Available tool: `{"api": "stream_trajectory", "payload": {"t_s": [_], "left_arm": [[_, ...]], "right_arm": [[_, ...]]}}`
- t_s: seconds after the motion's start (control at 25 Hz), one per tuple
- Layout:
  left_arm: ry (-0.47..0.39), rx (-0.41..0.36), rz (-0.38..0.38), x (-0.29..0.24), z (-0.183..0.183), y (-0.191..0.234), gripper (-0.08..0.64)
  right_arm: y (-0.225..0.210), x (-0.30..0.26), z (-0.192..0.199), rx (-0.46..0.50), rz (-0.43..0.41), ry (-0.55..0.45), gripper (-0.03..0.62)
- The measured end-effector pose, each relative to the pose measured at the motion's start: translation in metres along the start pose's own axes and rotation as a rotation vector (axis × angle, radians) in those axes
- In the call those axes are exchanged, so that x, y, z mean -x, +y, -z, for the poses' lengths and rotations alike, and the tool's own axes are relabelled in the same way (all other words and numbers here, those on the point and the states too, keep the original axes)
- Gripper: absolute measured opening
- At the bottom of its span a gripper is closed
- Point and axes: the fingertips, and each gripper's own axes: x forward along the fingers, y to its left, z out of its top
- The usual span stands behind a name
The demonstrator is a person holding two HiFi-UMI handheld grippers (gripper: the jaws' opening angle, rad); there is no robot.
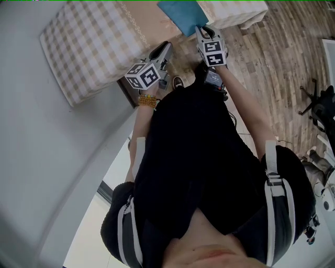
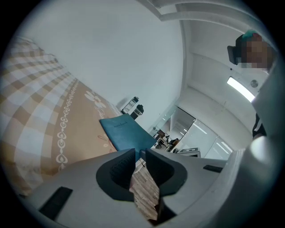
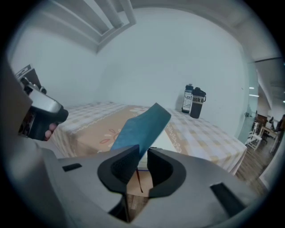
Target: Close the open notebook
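Observation:
The teal notebook [image 1: 180,15] lies at the near edge of a table with a beige checked cloth [image 1: 94,42]. In the right gripper view its cover [image 3: 142,127] stands raised and tilted over the white pages [image 3: 160,140]. The cover's lower edge runs down between the jaws of my right gripper [image 3: 143,153], which stand a little apart and open. My right gripper [image 1: 200,29] reaches the notebook's near corner. My left gripper [image 1: 166,48] hangs left of it, short of the table. Its jaws [image 2: 140,153] are open by a narrow gap with nothing in them, and the notebook [image 2: 127,131] lies beyond.
Two dark bottles [image 3: 193,101] stand at the table's far edge by the wall. Wooden floor [image 1: 272,57] stretches right of the table, with a chair base [image 1: 311,99] on it. The person's black top fills the lower head view.

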Motion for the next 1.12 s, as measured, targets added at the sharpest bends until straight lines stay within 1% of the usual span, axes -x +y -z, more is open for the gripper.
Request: {"api": "stream_trajectory", "payload": {"t_s": [0.08, 0.12, 0.28, 0.32, 0.4, 0.48, 0.6, 0.64, 0.72, 0.8, 0.84, 0.92, 1.0, 1.04, 1.08, 1.12], "left_arm": [[-0.008, -0.005, 0.003, 0.007, 0.019, -0.009, 0.066], [-0.009, -0.004, 0.004, 0.007, 0.021, -0.010, 0.064], [-0.007, 0.004, 0.002, 0.005, 0.018, -0.010, 0.066], [-0.007, 0.005, -0.001, 0.005, 0.018, -0.013, 0.066], [-0.010, 0.007, -0.004, 0.006, 0.018, -0.016, 0.066], [-0.016, 0.010, -0.002, 0.008, 0.022, -0.012, 0.064], [-0.030, 0.014, -0.003, 0.011, 0.024, -0.007, 0.066], [-0.037, 0.013, -0.006, 0.012, 0.023, -0.006, 0.066], [-0.052, 0.004, -0.012, 0.014, 0.020, -0.006, 0.066], [-0.065, -0.020, -0.022, 0.016, 0.017, -0.007, 0.061], [-0.070, -0.038, -0.030, 0.017, 0.015, -0.006, 0.060], [-0.078, -0.078, -0.051, 0.016, 0.008, -0.003, 0.060], [-0.081, -0.115, -0.075, 0.012, -0.002, 0.004, 0.060], [-0.081, -0.132, -0.087, 0.011, -0.005, 0.006, 0.054], [-0.080, -0.148, -0.095, 0.011, -0.005, 0.004, 0.035], [-0.079, -0.162, -0.098, 0.013, -0.002, 0.001, 0.035]], "right_arm": [[0.002, 0.014, 0.016, 0.016, 0.015, 0.004, 0.066], [0.002, 0.015, 0.018, 0.027, 0.025, 0.009, 0.072], [-0.002, 0.013, 0.016, 0.072, 0.072, 0.038, 0.091], [-0.004, 0.016, 0.015, 0.077, 0.082, 0.042, 0.101], [-0.006, 0.020, 0.014, 0.080, 0.100, 0.045, 0.103], [-0.005, 0.021, 0.017, 0.072, 0.116, 0.040, 0.118], [-0.008, 0.026, 0.018, 0.006, 0.134, 0.011, 0.153], [-0.011, 0.030, 0.015, -0.013, 0.147, -0.003, 0.175], [-0.020, 0.040, 0.008, -0.021, 0.191, -0.038, 0.179], [-0.027, 0.052, -0.001, 0.009, 0.228, -0.089, 0.178], [-0.027, 0.056, -0.007, 0.039, 0.234, -0.117, 0.179], [-0.022, 0.053, -0.021, 0.122, 0.221, -0.163, 0.178], [-0.017, 0.042, -0.035, 0.208, 0.203, -0.184, 0.178], [-0.018, 0.040, -0.040, 0.240, 0.211, -0.191, 0.178], [-0.020, 0.045, -0.044, 0.257, 0.228, -0.205, 0.178], [-0.022, 0.053, -0.047, 0.266, 0.246, -0.229, 0.178]]}}
